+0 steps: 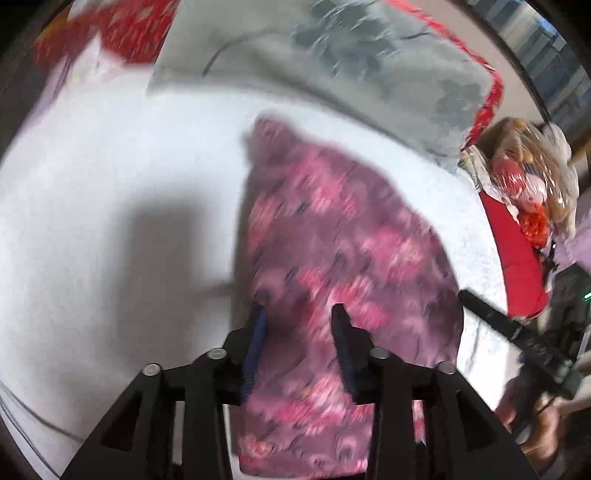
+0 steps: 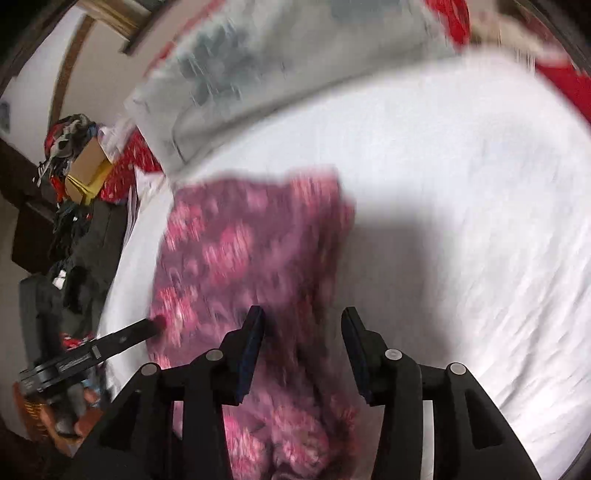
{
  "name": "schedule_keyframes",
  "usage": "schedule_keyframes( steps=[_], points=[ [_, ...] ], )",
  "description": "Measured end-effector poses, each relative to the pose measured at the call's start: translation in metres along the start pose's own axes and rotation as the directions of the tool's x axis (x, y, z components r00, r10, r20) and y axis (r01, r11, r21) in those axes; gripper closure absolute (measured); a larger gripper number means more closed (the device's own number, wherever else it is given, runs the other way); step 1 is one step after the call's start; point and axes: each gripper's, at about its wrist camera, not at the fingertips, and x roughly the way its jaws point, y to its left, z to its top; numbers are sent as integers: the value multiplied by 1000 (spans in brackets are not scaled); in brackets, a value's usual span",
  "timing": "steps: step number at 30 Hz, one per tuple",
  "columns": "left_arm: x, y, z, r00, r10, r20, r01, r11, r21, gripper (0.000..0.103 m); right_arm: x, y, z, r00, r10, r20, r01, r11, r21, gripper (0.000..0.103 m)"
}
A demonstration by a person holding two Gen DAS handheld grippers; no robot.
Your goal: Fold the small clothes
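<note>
A pink and purple flowered garment (image 1: 332,236) lies spread on the white bed sheet (image 1: 110,166). My left gripper (image 1: 298,314) hangs over the garment's near part, its jaws apart and nothing pinched between the blue pads. In the right wrist view the same garment (image 2: 240,251) lies left of centre on the sheet (image 2: 461,184). My right gripper (image 2: 303,314) stands open above the garment's right edge, its left finger over the cloth. One finger of the right gripper (image 1: 491,314) shows by the garment's right edge. Both views are blurred.
A grey patterned pillow (image 1: 369,55) and red patterned bedding (image 1: 140,22) lie at the far side of the bed. A wrapped doll (image 1: 524,177) sits at the right. In the right wrist view, a cardboard box (image 2: 86,162) and a pile of dark clothes (image 2: 74,240) stand beside the bed.
</note>
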Motion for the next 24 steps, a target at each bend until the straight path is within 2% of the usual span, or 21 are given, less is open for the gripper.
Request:
schedule_keyframes(
  steps=[3, 5, 8, 10, 12, 16, 17, 21, 22, 23, 24],
  points=[
    [10, -22, 21, 999, 3, 37, -5, 998, 61, 62, -1, 16, 18, 997, 15, 78, -7, 996, -92, 59],
    [39, -30, 38, 999, 42, 21, -44, 996, 74, 62, 19, 25, 32, 997, 37, 73, -28, 991, -128, 68],
    [80, -22, 59, 998, 56, -15, -56, 998, 10, 63, 53, 21, 40, 998, -25, 59, 33, 990, -138, 76],
    [91, -29, 66, 994, 107, 30, -108, 994, 35, 64, 83, 6, 42, 992, -122, 16, 123, 982, -146, 78],
    [101, -39, 67, 988, 153, 25, -154, 986, 67, 64, 84, 3, 44, 990, -128, 65, 138, 972, -190, 78],
    [95, -53, 61, 982, 184, 44, -188, 974, 123, 64, 69, 11, 52, 990, -143, 7, 142, 970, -198, 77],
    [87, -51, 55, 984, 172, 50, -177, 978, 110, 64, 62, 13, 50, 992, -129, 8, 128, 970, -205, 72],
    [66, -49, 43, 982, 181, 55, -186, 977, 102, 64, 25, 23, 25, 999, 44, -11, -46, 973, -228, 71],
    [59, -49, 40, 979, 195, 57, -200, 974, 105, 64, 22, 23, 17, 998, 60, -18, -63, 971, -231, 72],
    [54, -49, 37, 978, 201, 49, -205, 973, 108, 64, 23, 24, 6, 998, 50, -32, -57, 967, -247, 69],
    [49, -48, 35, 979, 202, 41, -205, 973, 109, 64, 27, 24, -5, 999, -3, -46, -10, 962, -273, 69]
  ],
)
